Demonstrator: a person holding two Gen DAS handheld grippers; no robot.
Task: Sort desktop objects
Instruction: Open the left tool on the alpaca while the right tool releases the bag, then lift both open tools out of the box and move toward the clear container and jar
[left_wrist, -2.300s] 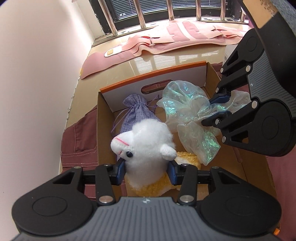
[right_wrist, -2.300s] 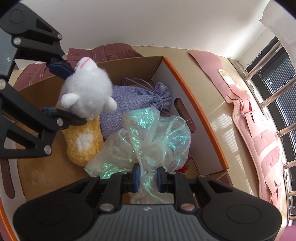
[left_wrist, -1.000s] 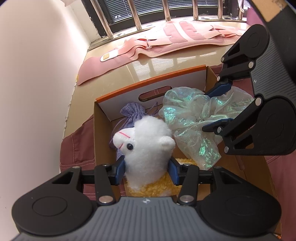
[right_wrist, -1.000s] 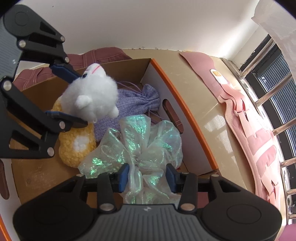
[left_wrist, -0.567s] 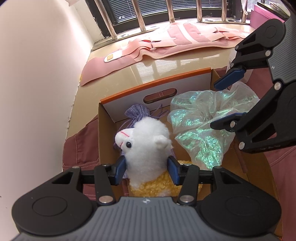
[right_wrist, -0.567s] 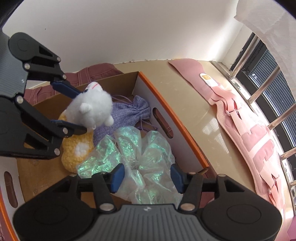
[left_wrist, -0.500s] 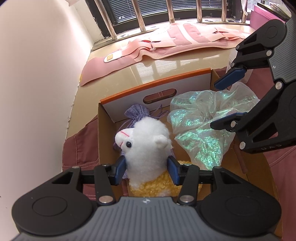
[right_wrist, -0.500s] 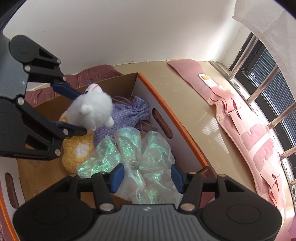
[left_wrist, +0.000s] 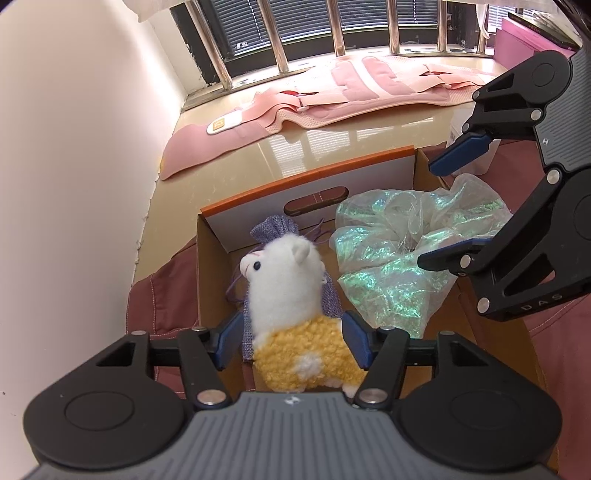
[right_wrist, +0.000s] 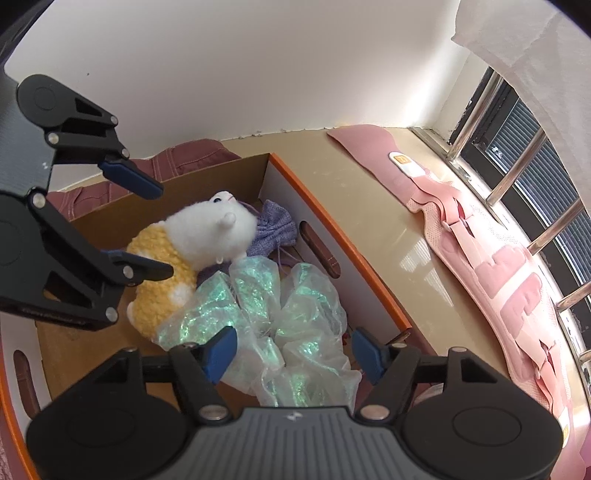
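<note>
A white and yellow alpaca plush (left_wrist: 284, 295) lies in the cardboard box (left_wrist: 306, 181), leaning on a lavender drawstring pouch (left_wrist: 273, 227). My left gripper (left_wrist: 293, 341) straddles its yellow body, jaws opening, pads no longer pressing it. An iridescent organza bag (right_wrist: 280, 302) rests in the box (right_wrist: 332, 236) beside the plush (right_wrist: 207, 236). Just above it, my right gripper (right_wrist: 291, 349) has its jaws opening, with the bag loose between them. The left gripper (right_wrist: 160, 230) shows in the right wrist view, and the right gripper (left_wrist: 430, 214) over the organza bag (left_wrist: 399, 258) in the left wrist view.
A maroon cloth (left_wrist: 162, 295) lies under the box's left side. A pink padded wrap (left_wrist: 351, 88) stretches along the beige sill below the window bars (left_wrist: 277, 40). A white wall (right_wrist: 258, 74) stands close beside the box. A small white carton (left_wrist: 476, 155) sits behind the right gripper.
Both grippers' jaws have widened. The plush slipped from the left pads and tipped down into the box. The organza bag came free of the right pads and settled; the right gripper rose a little.
</note>
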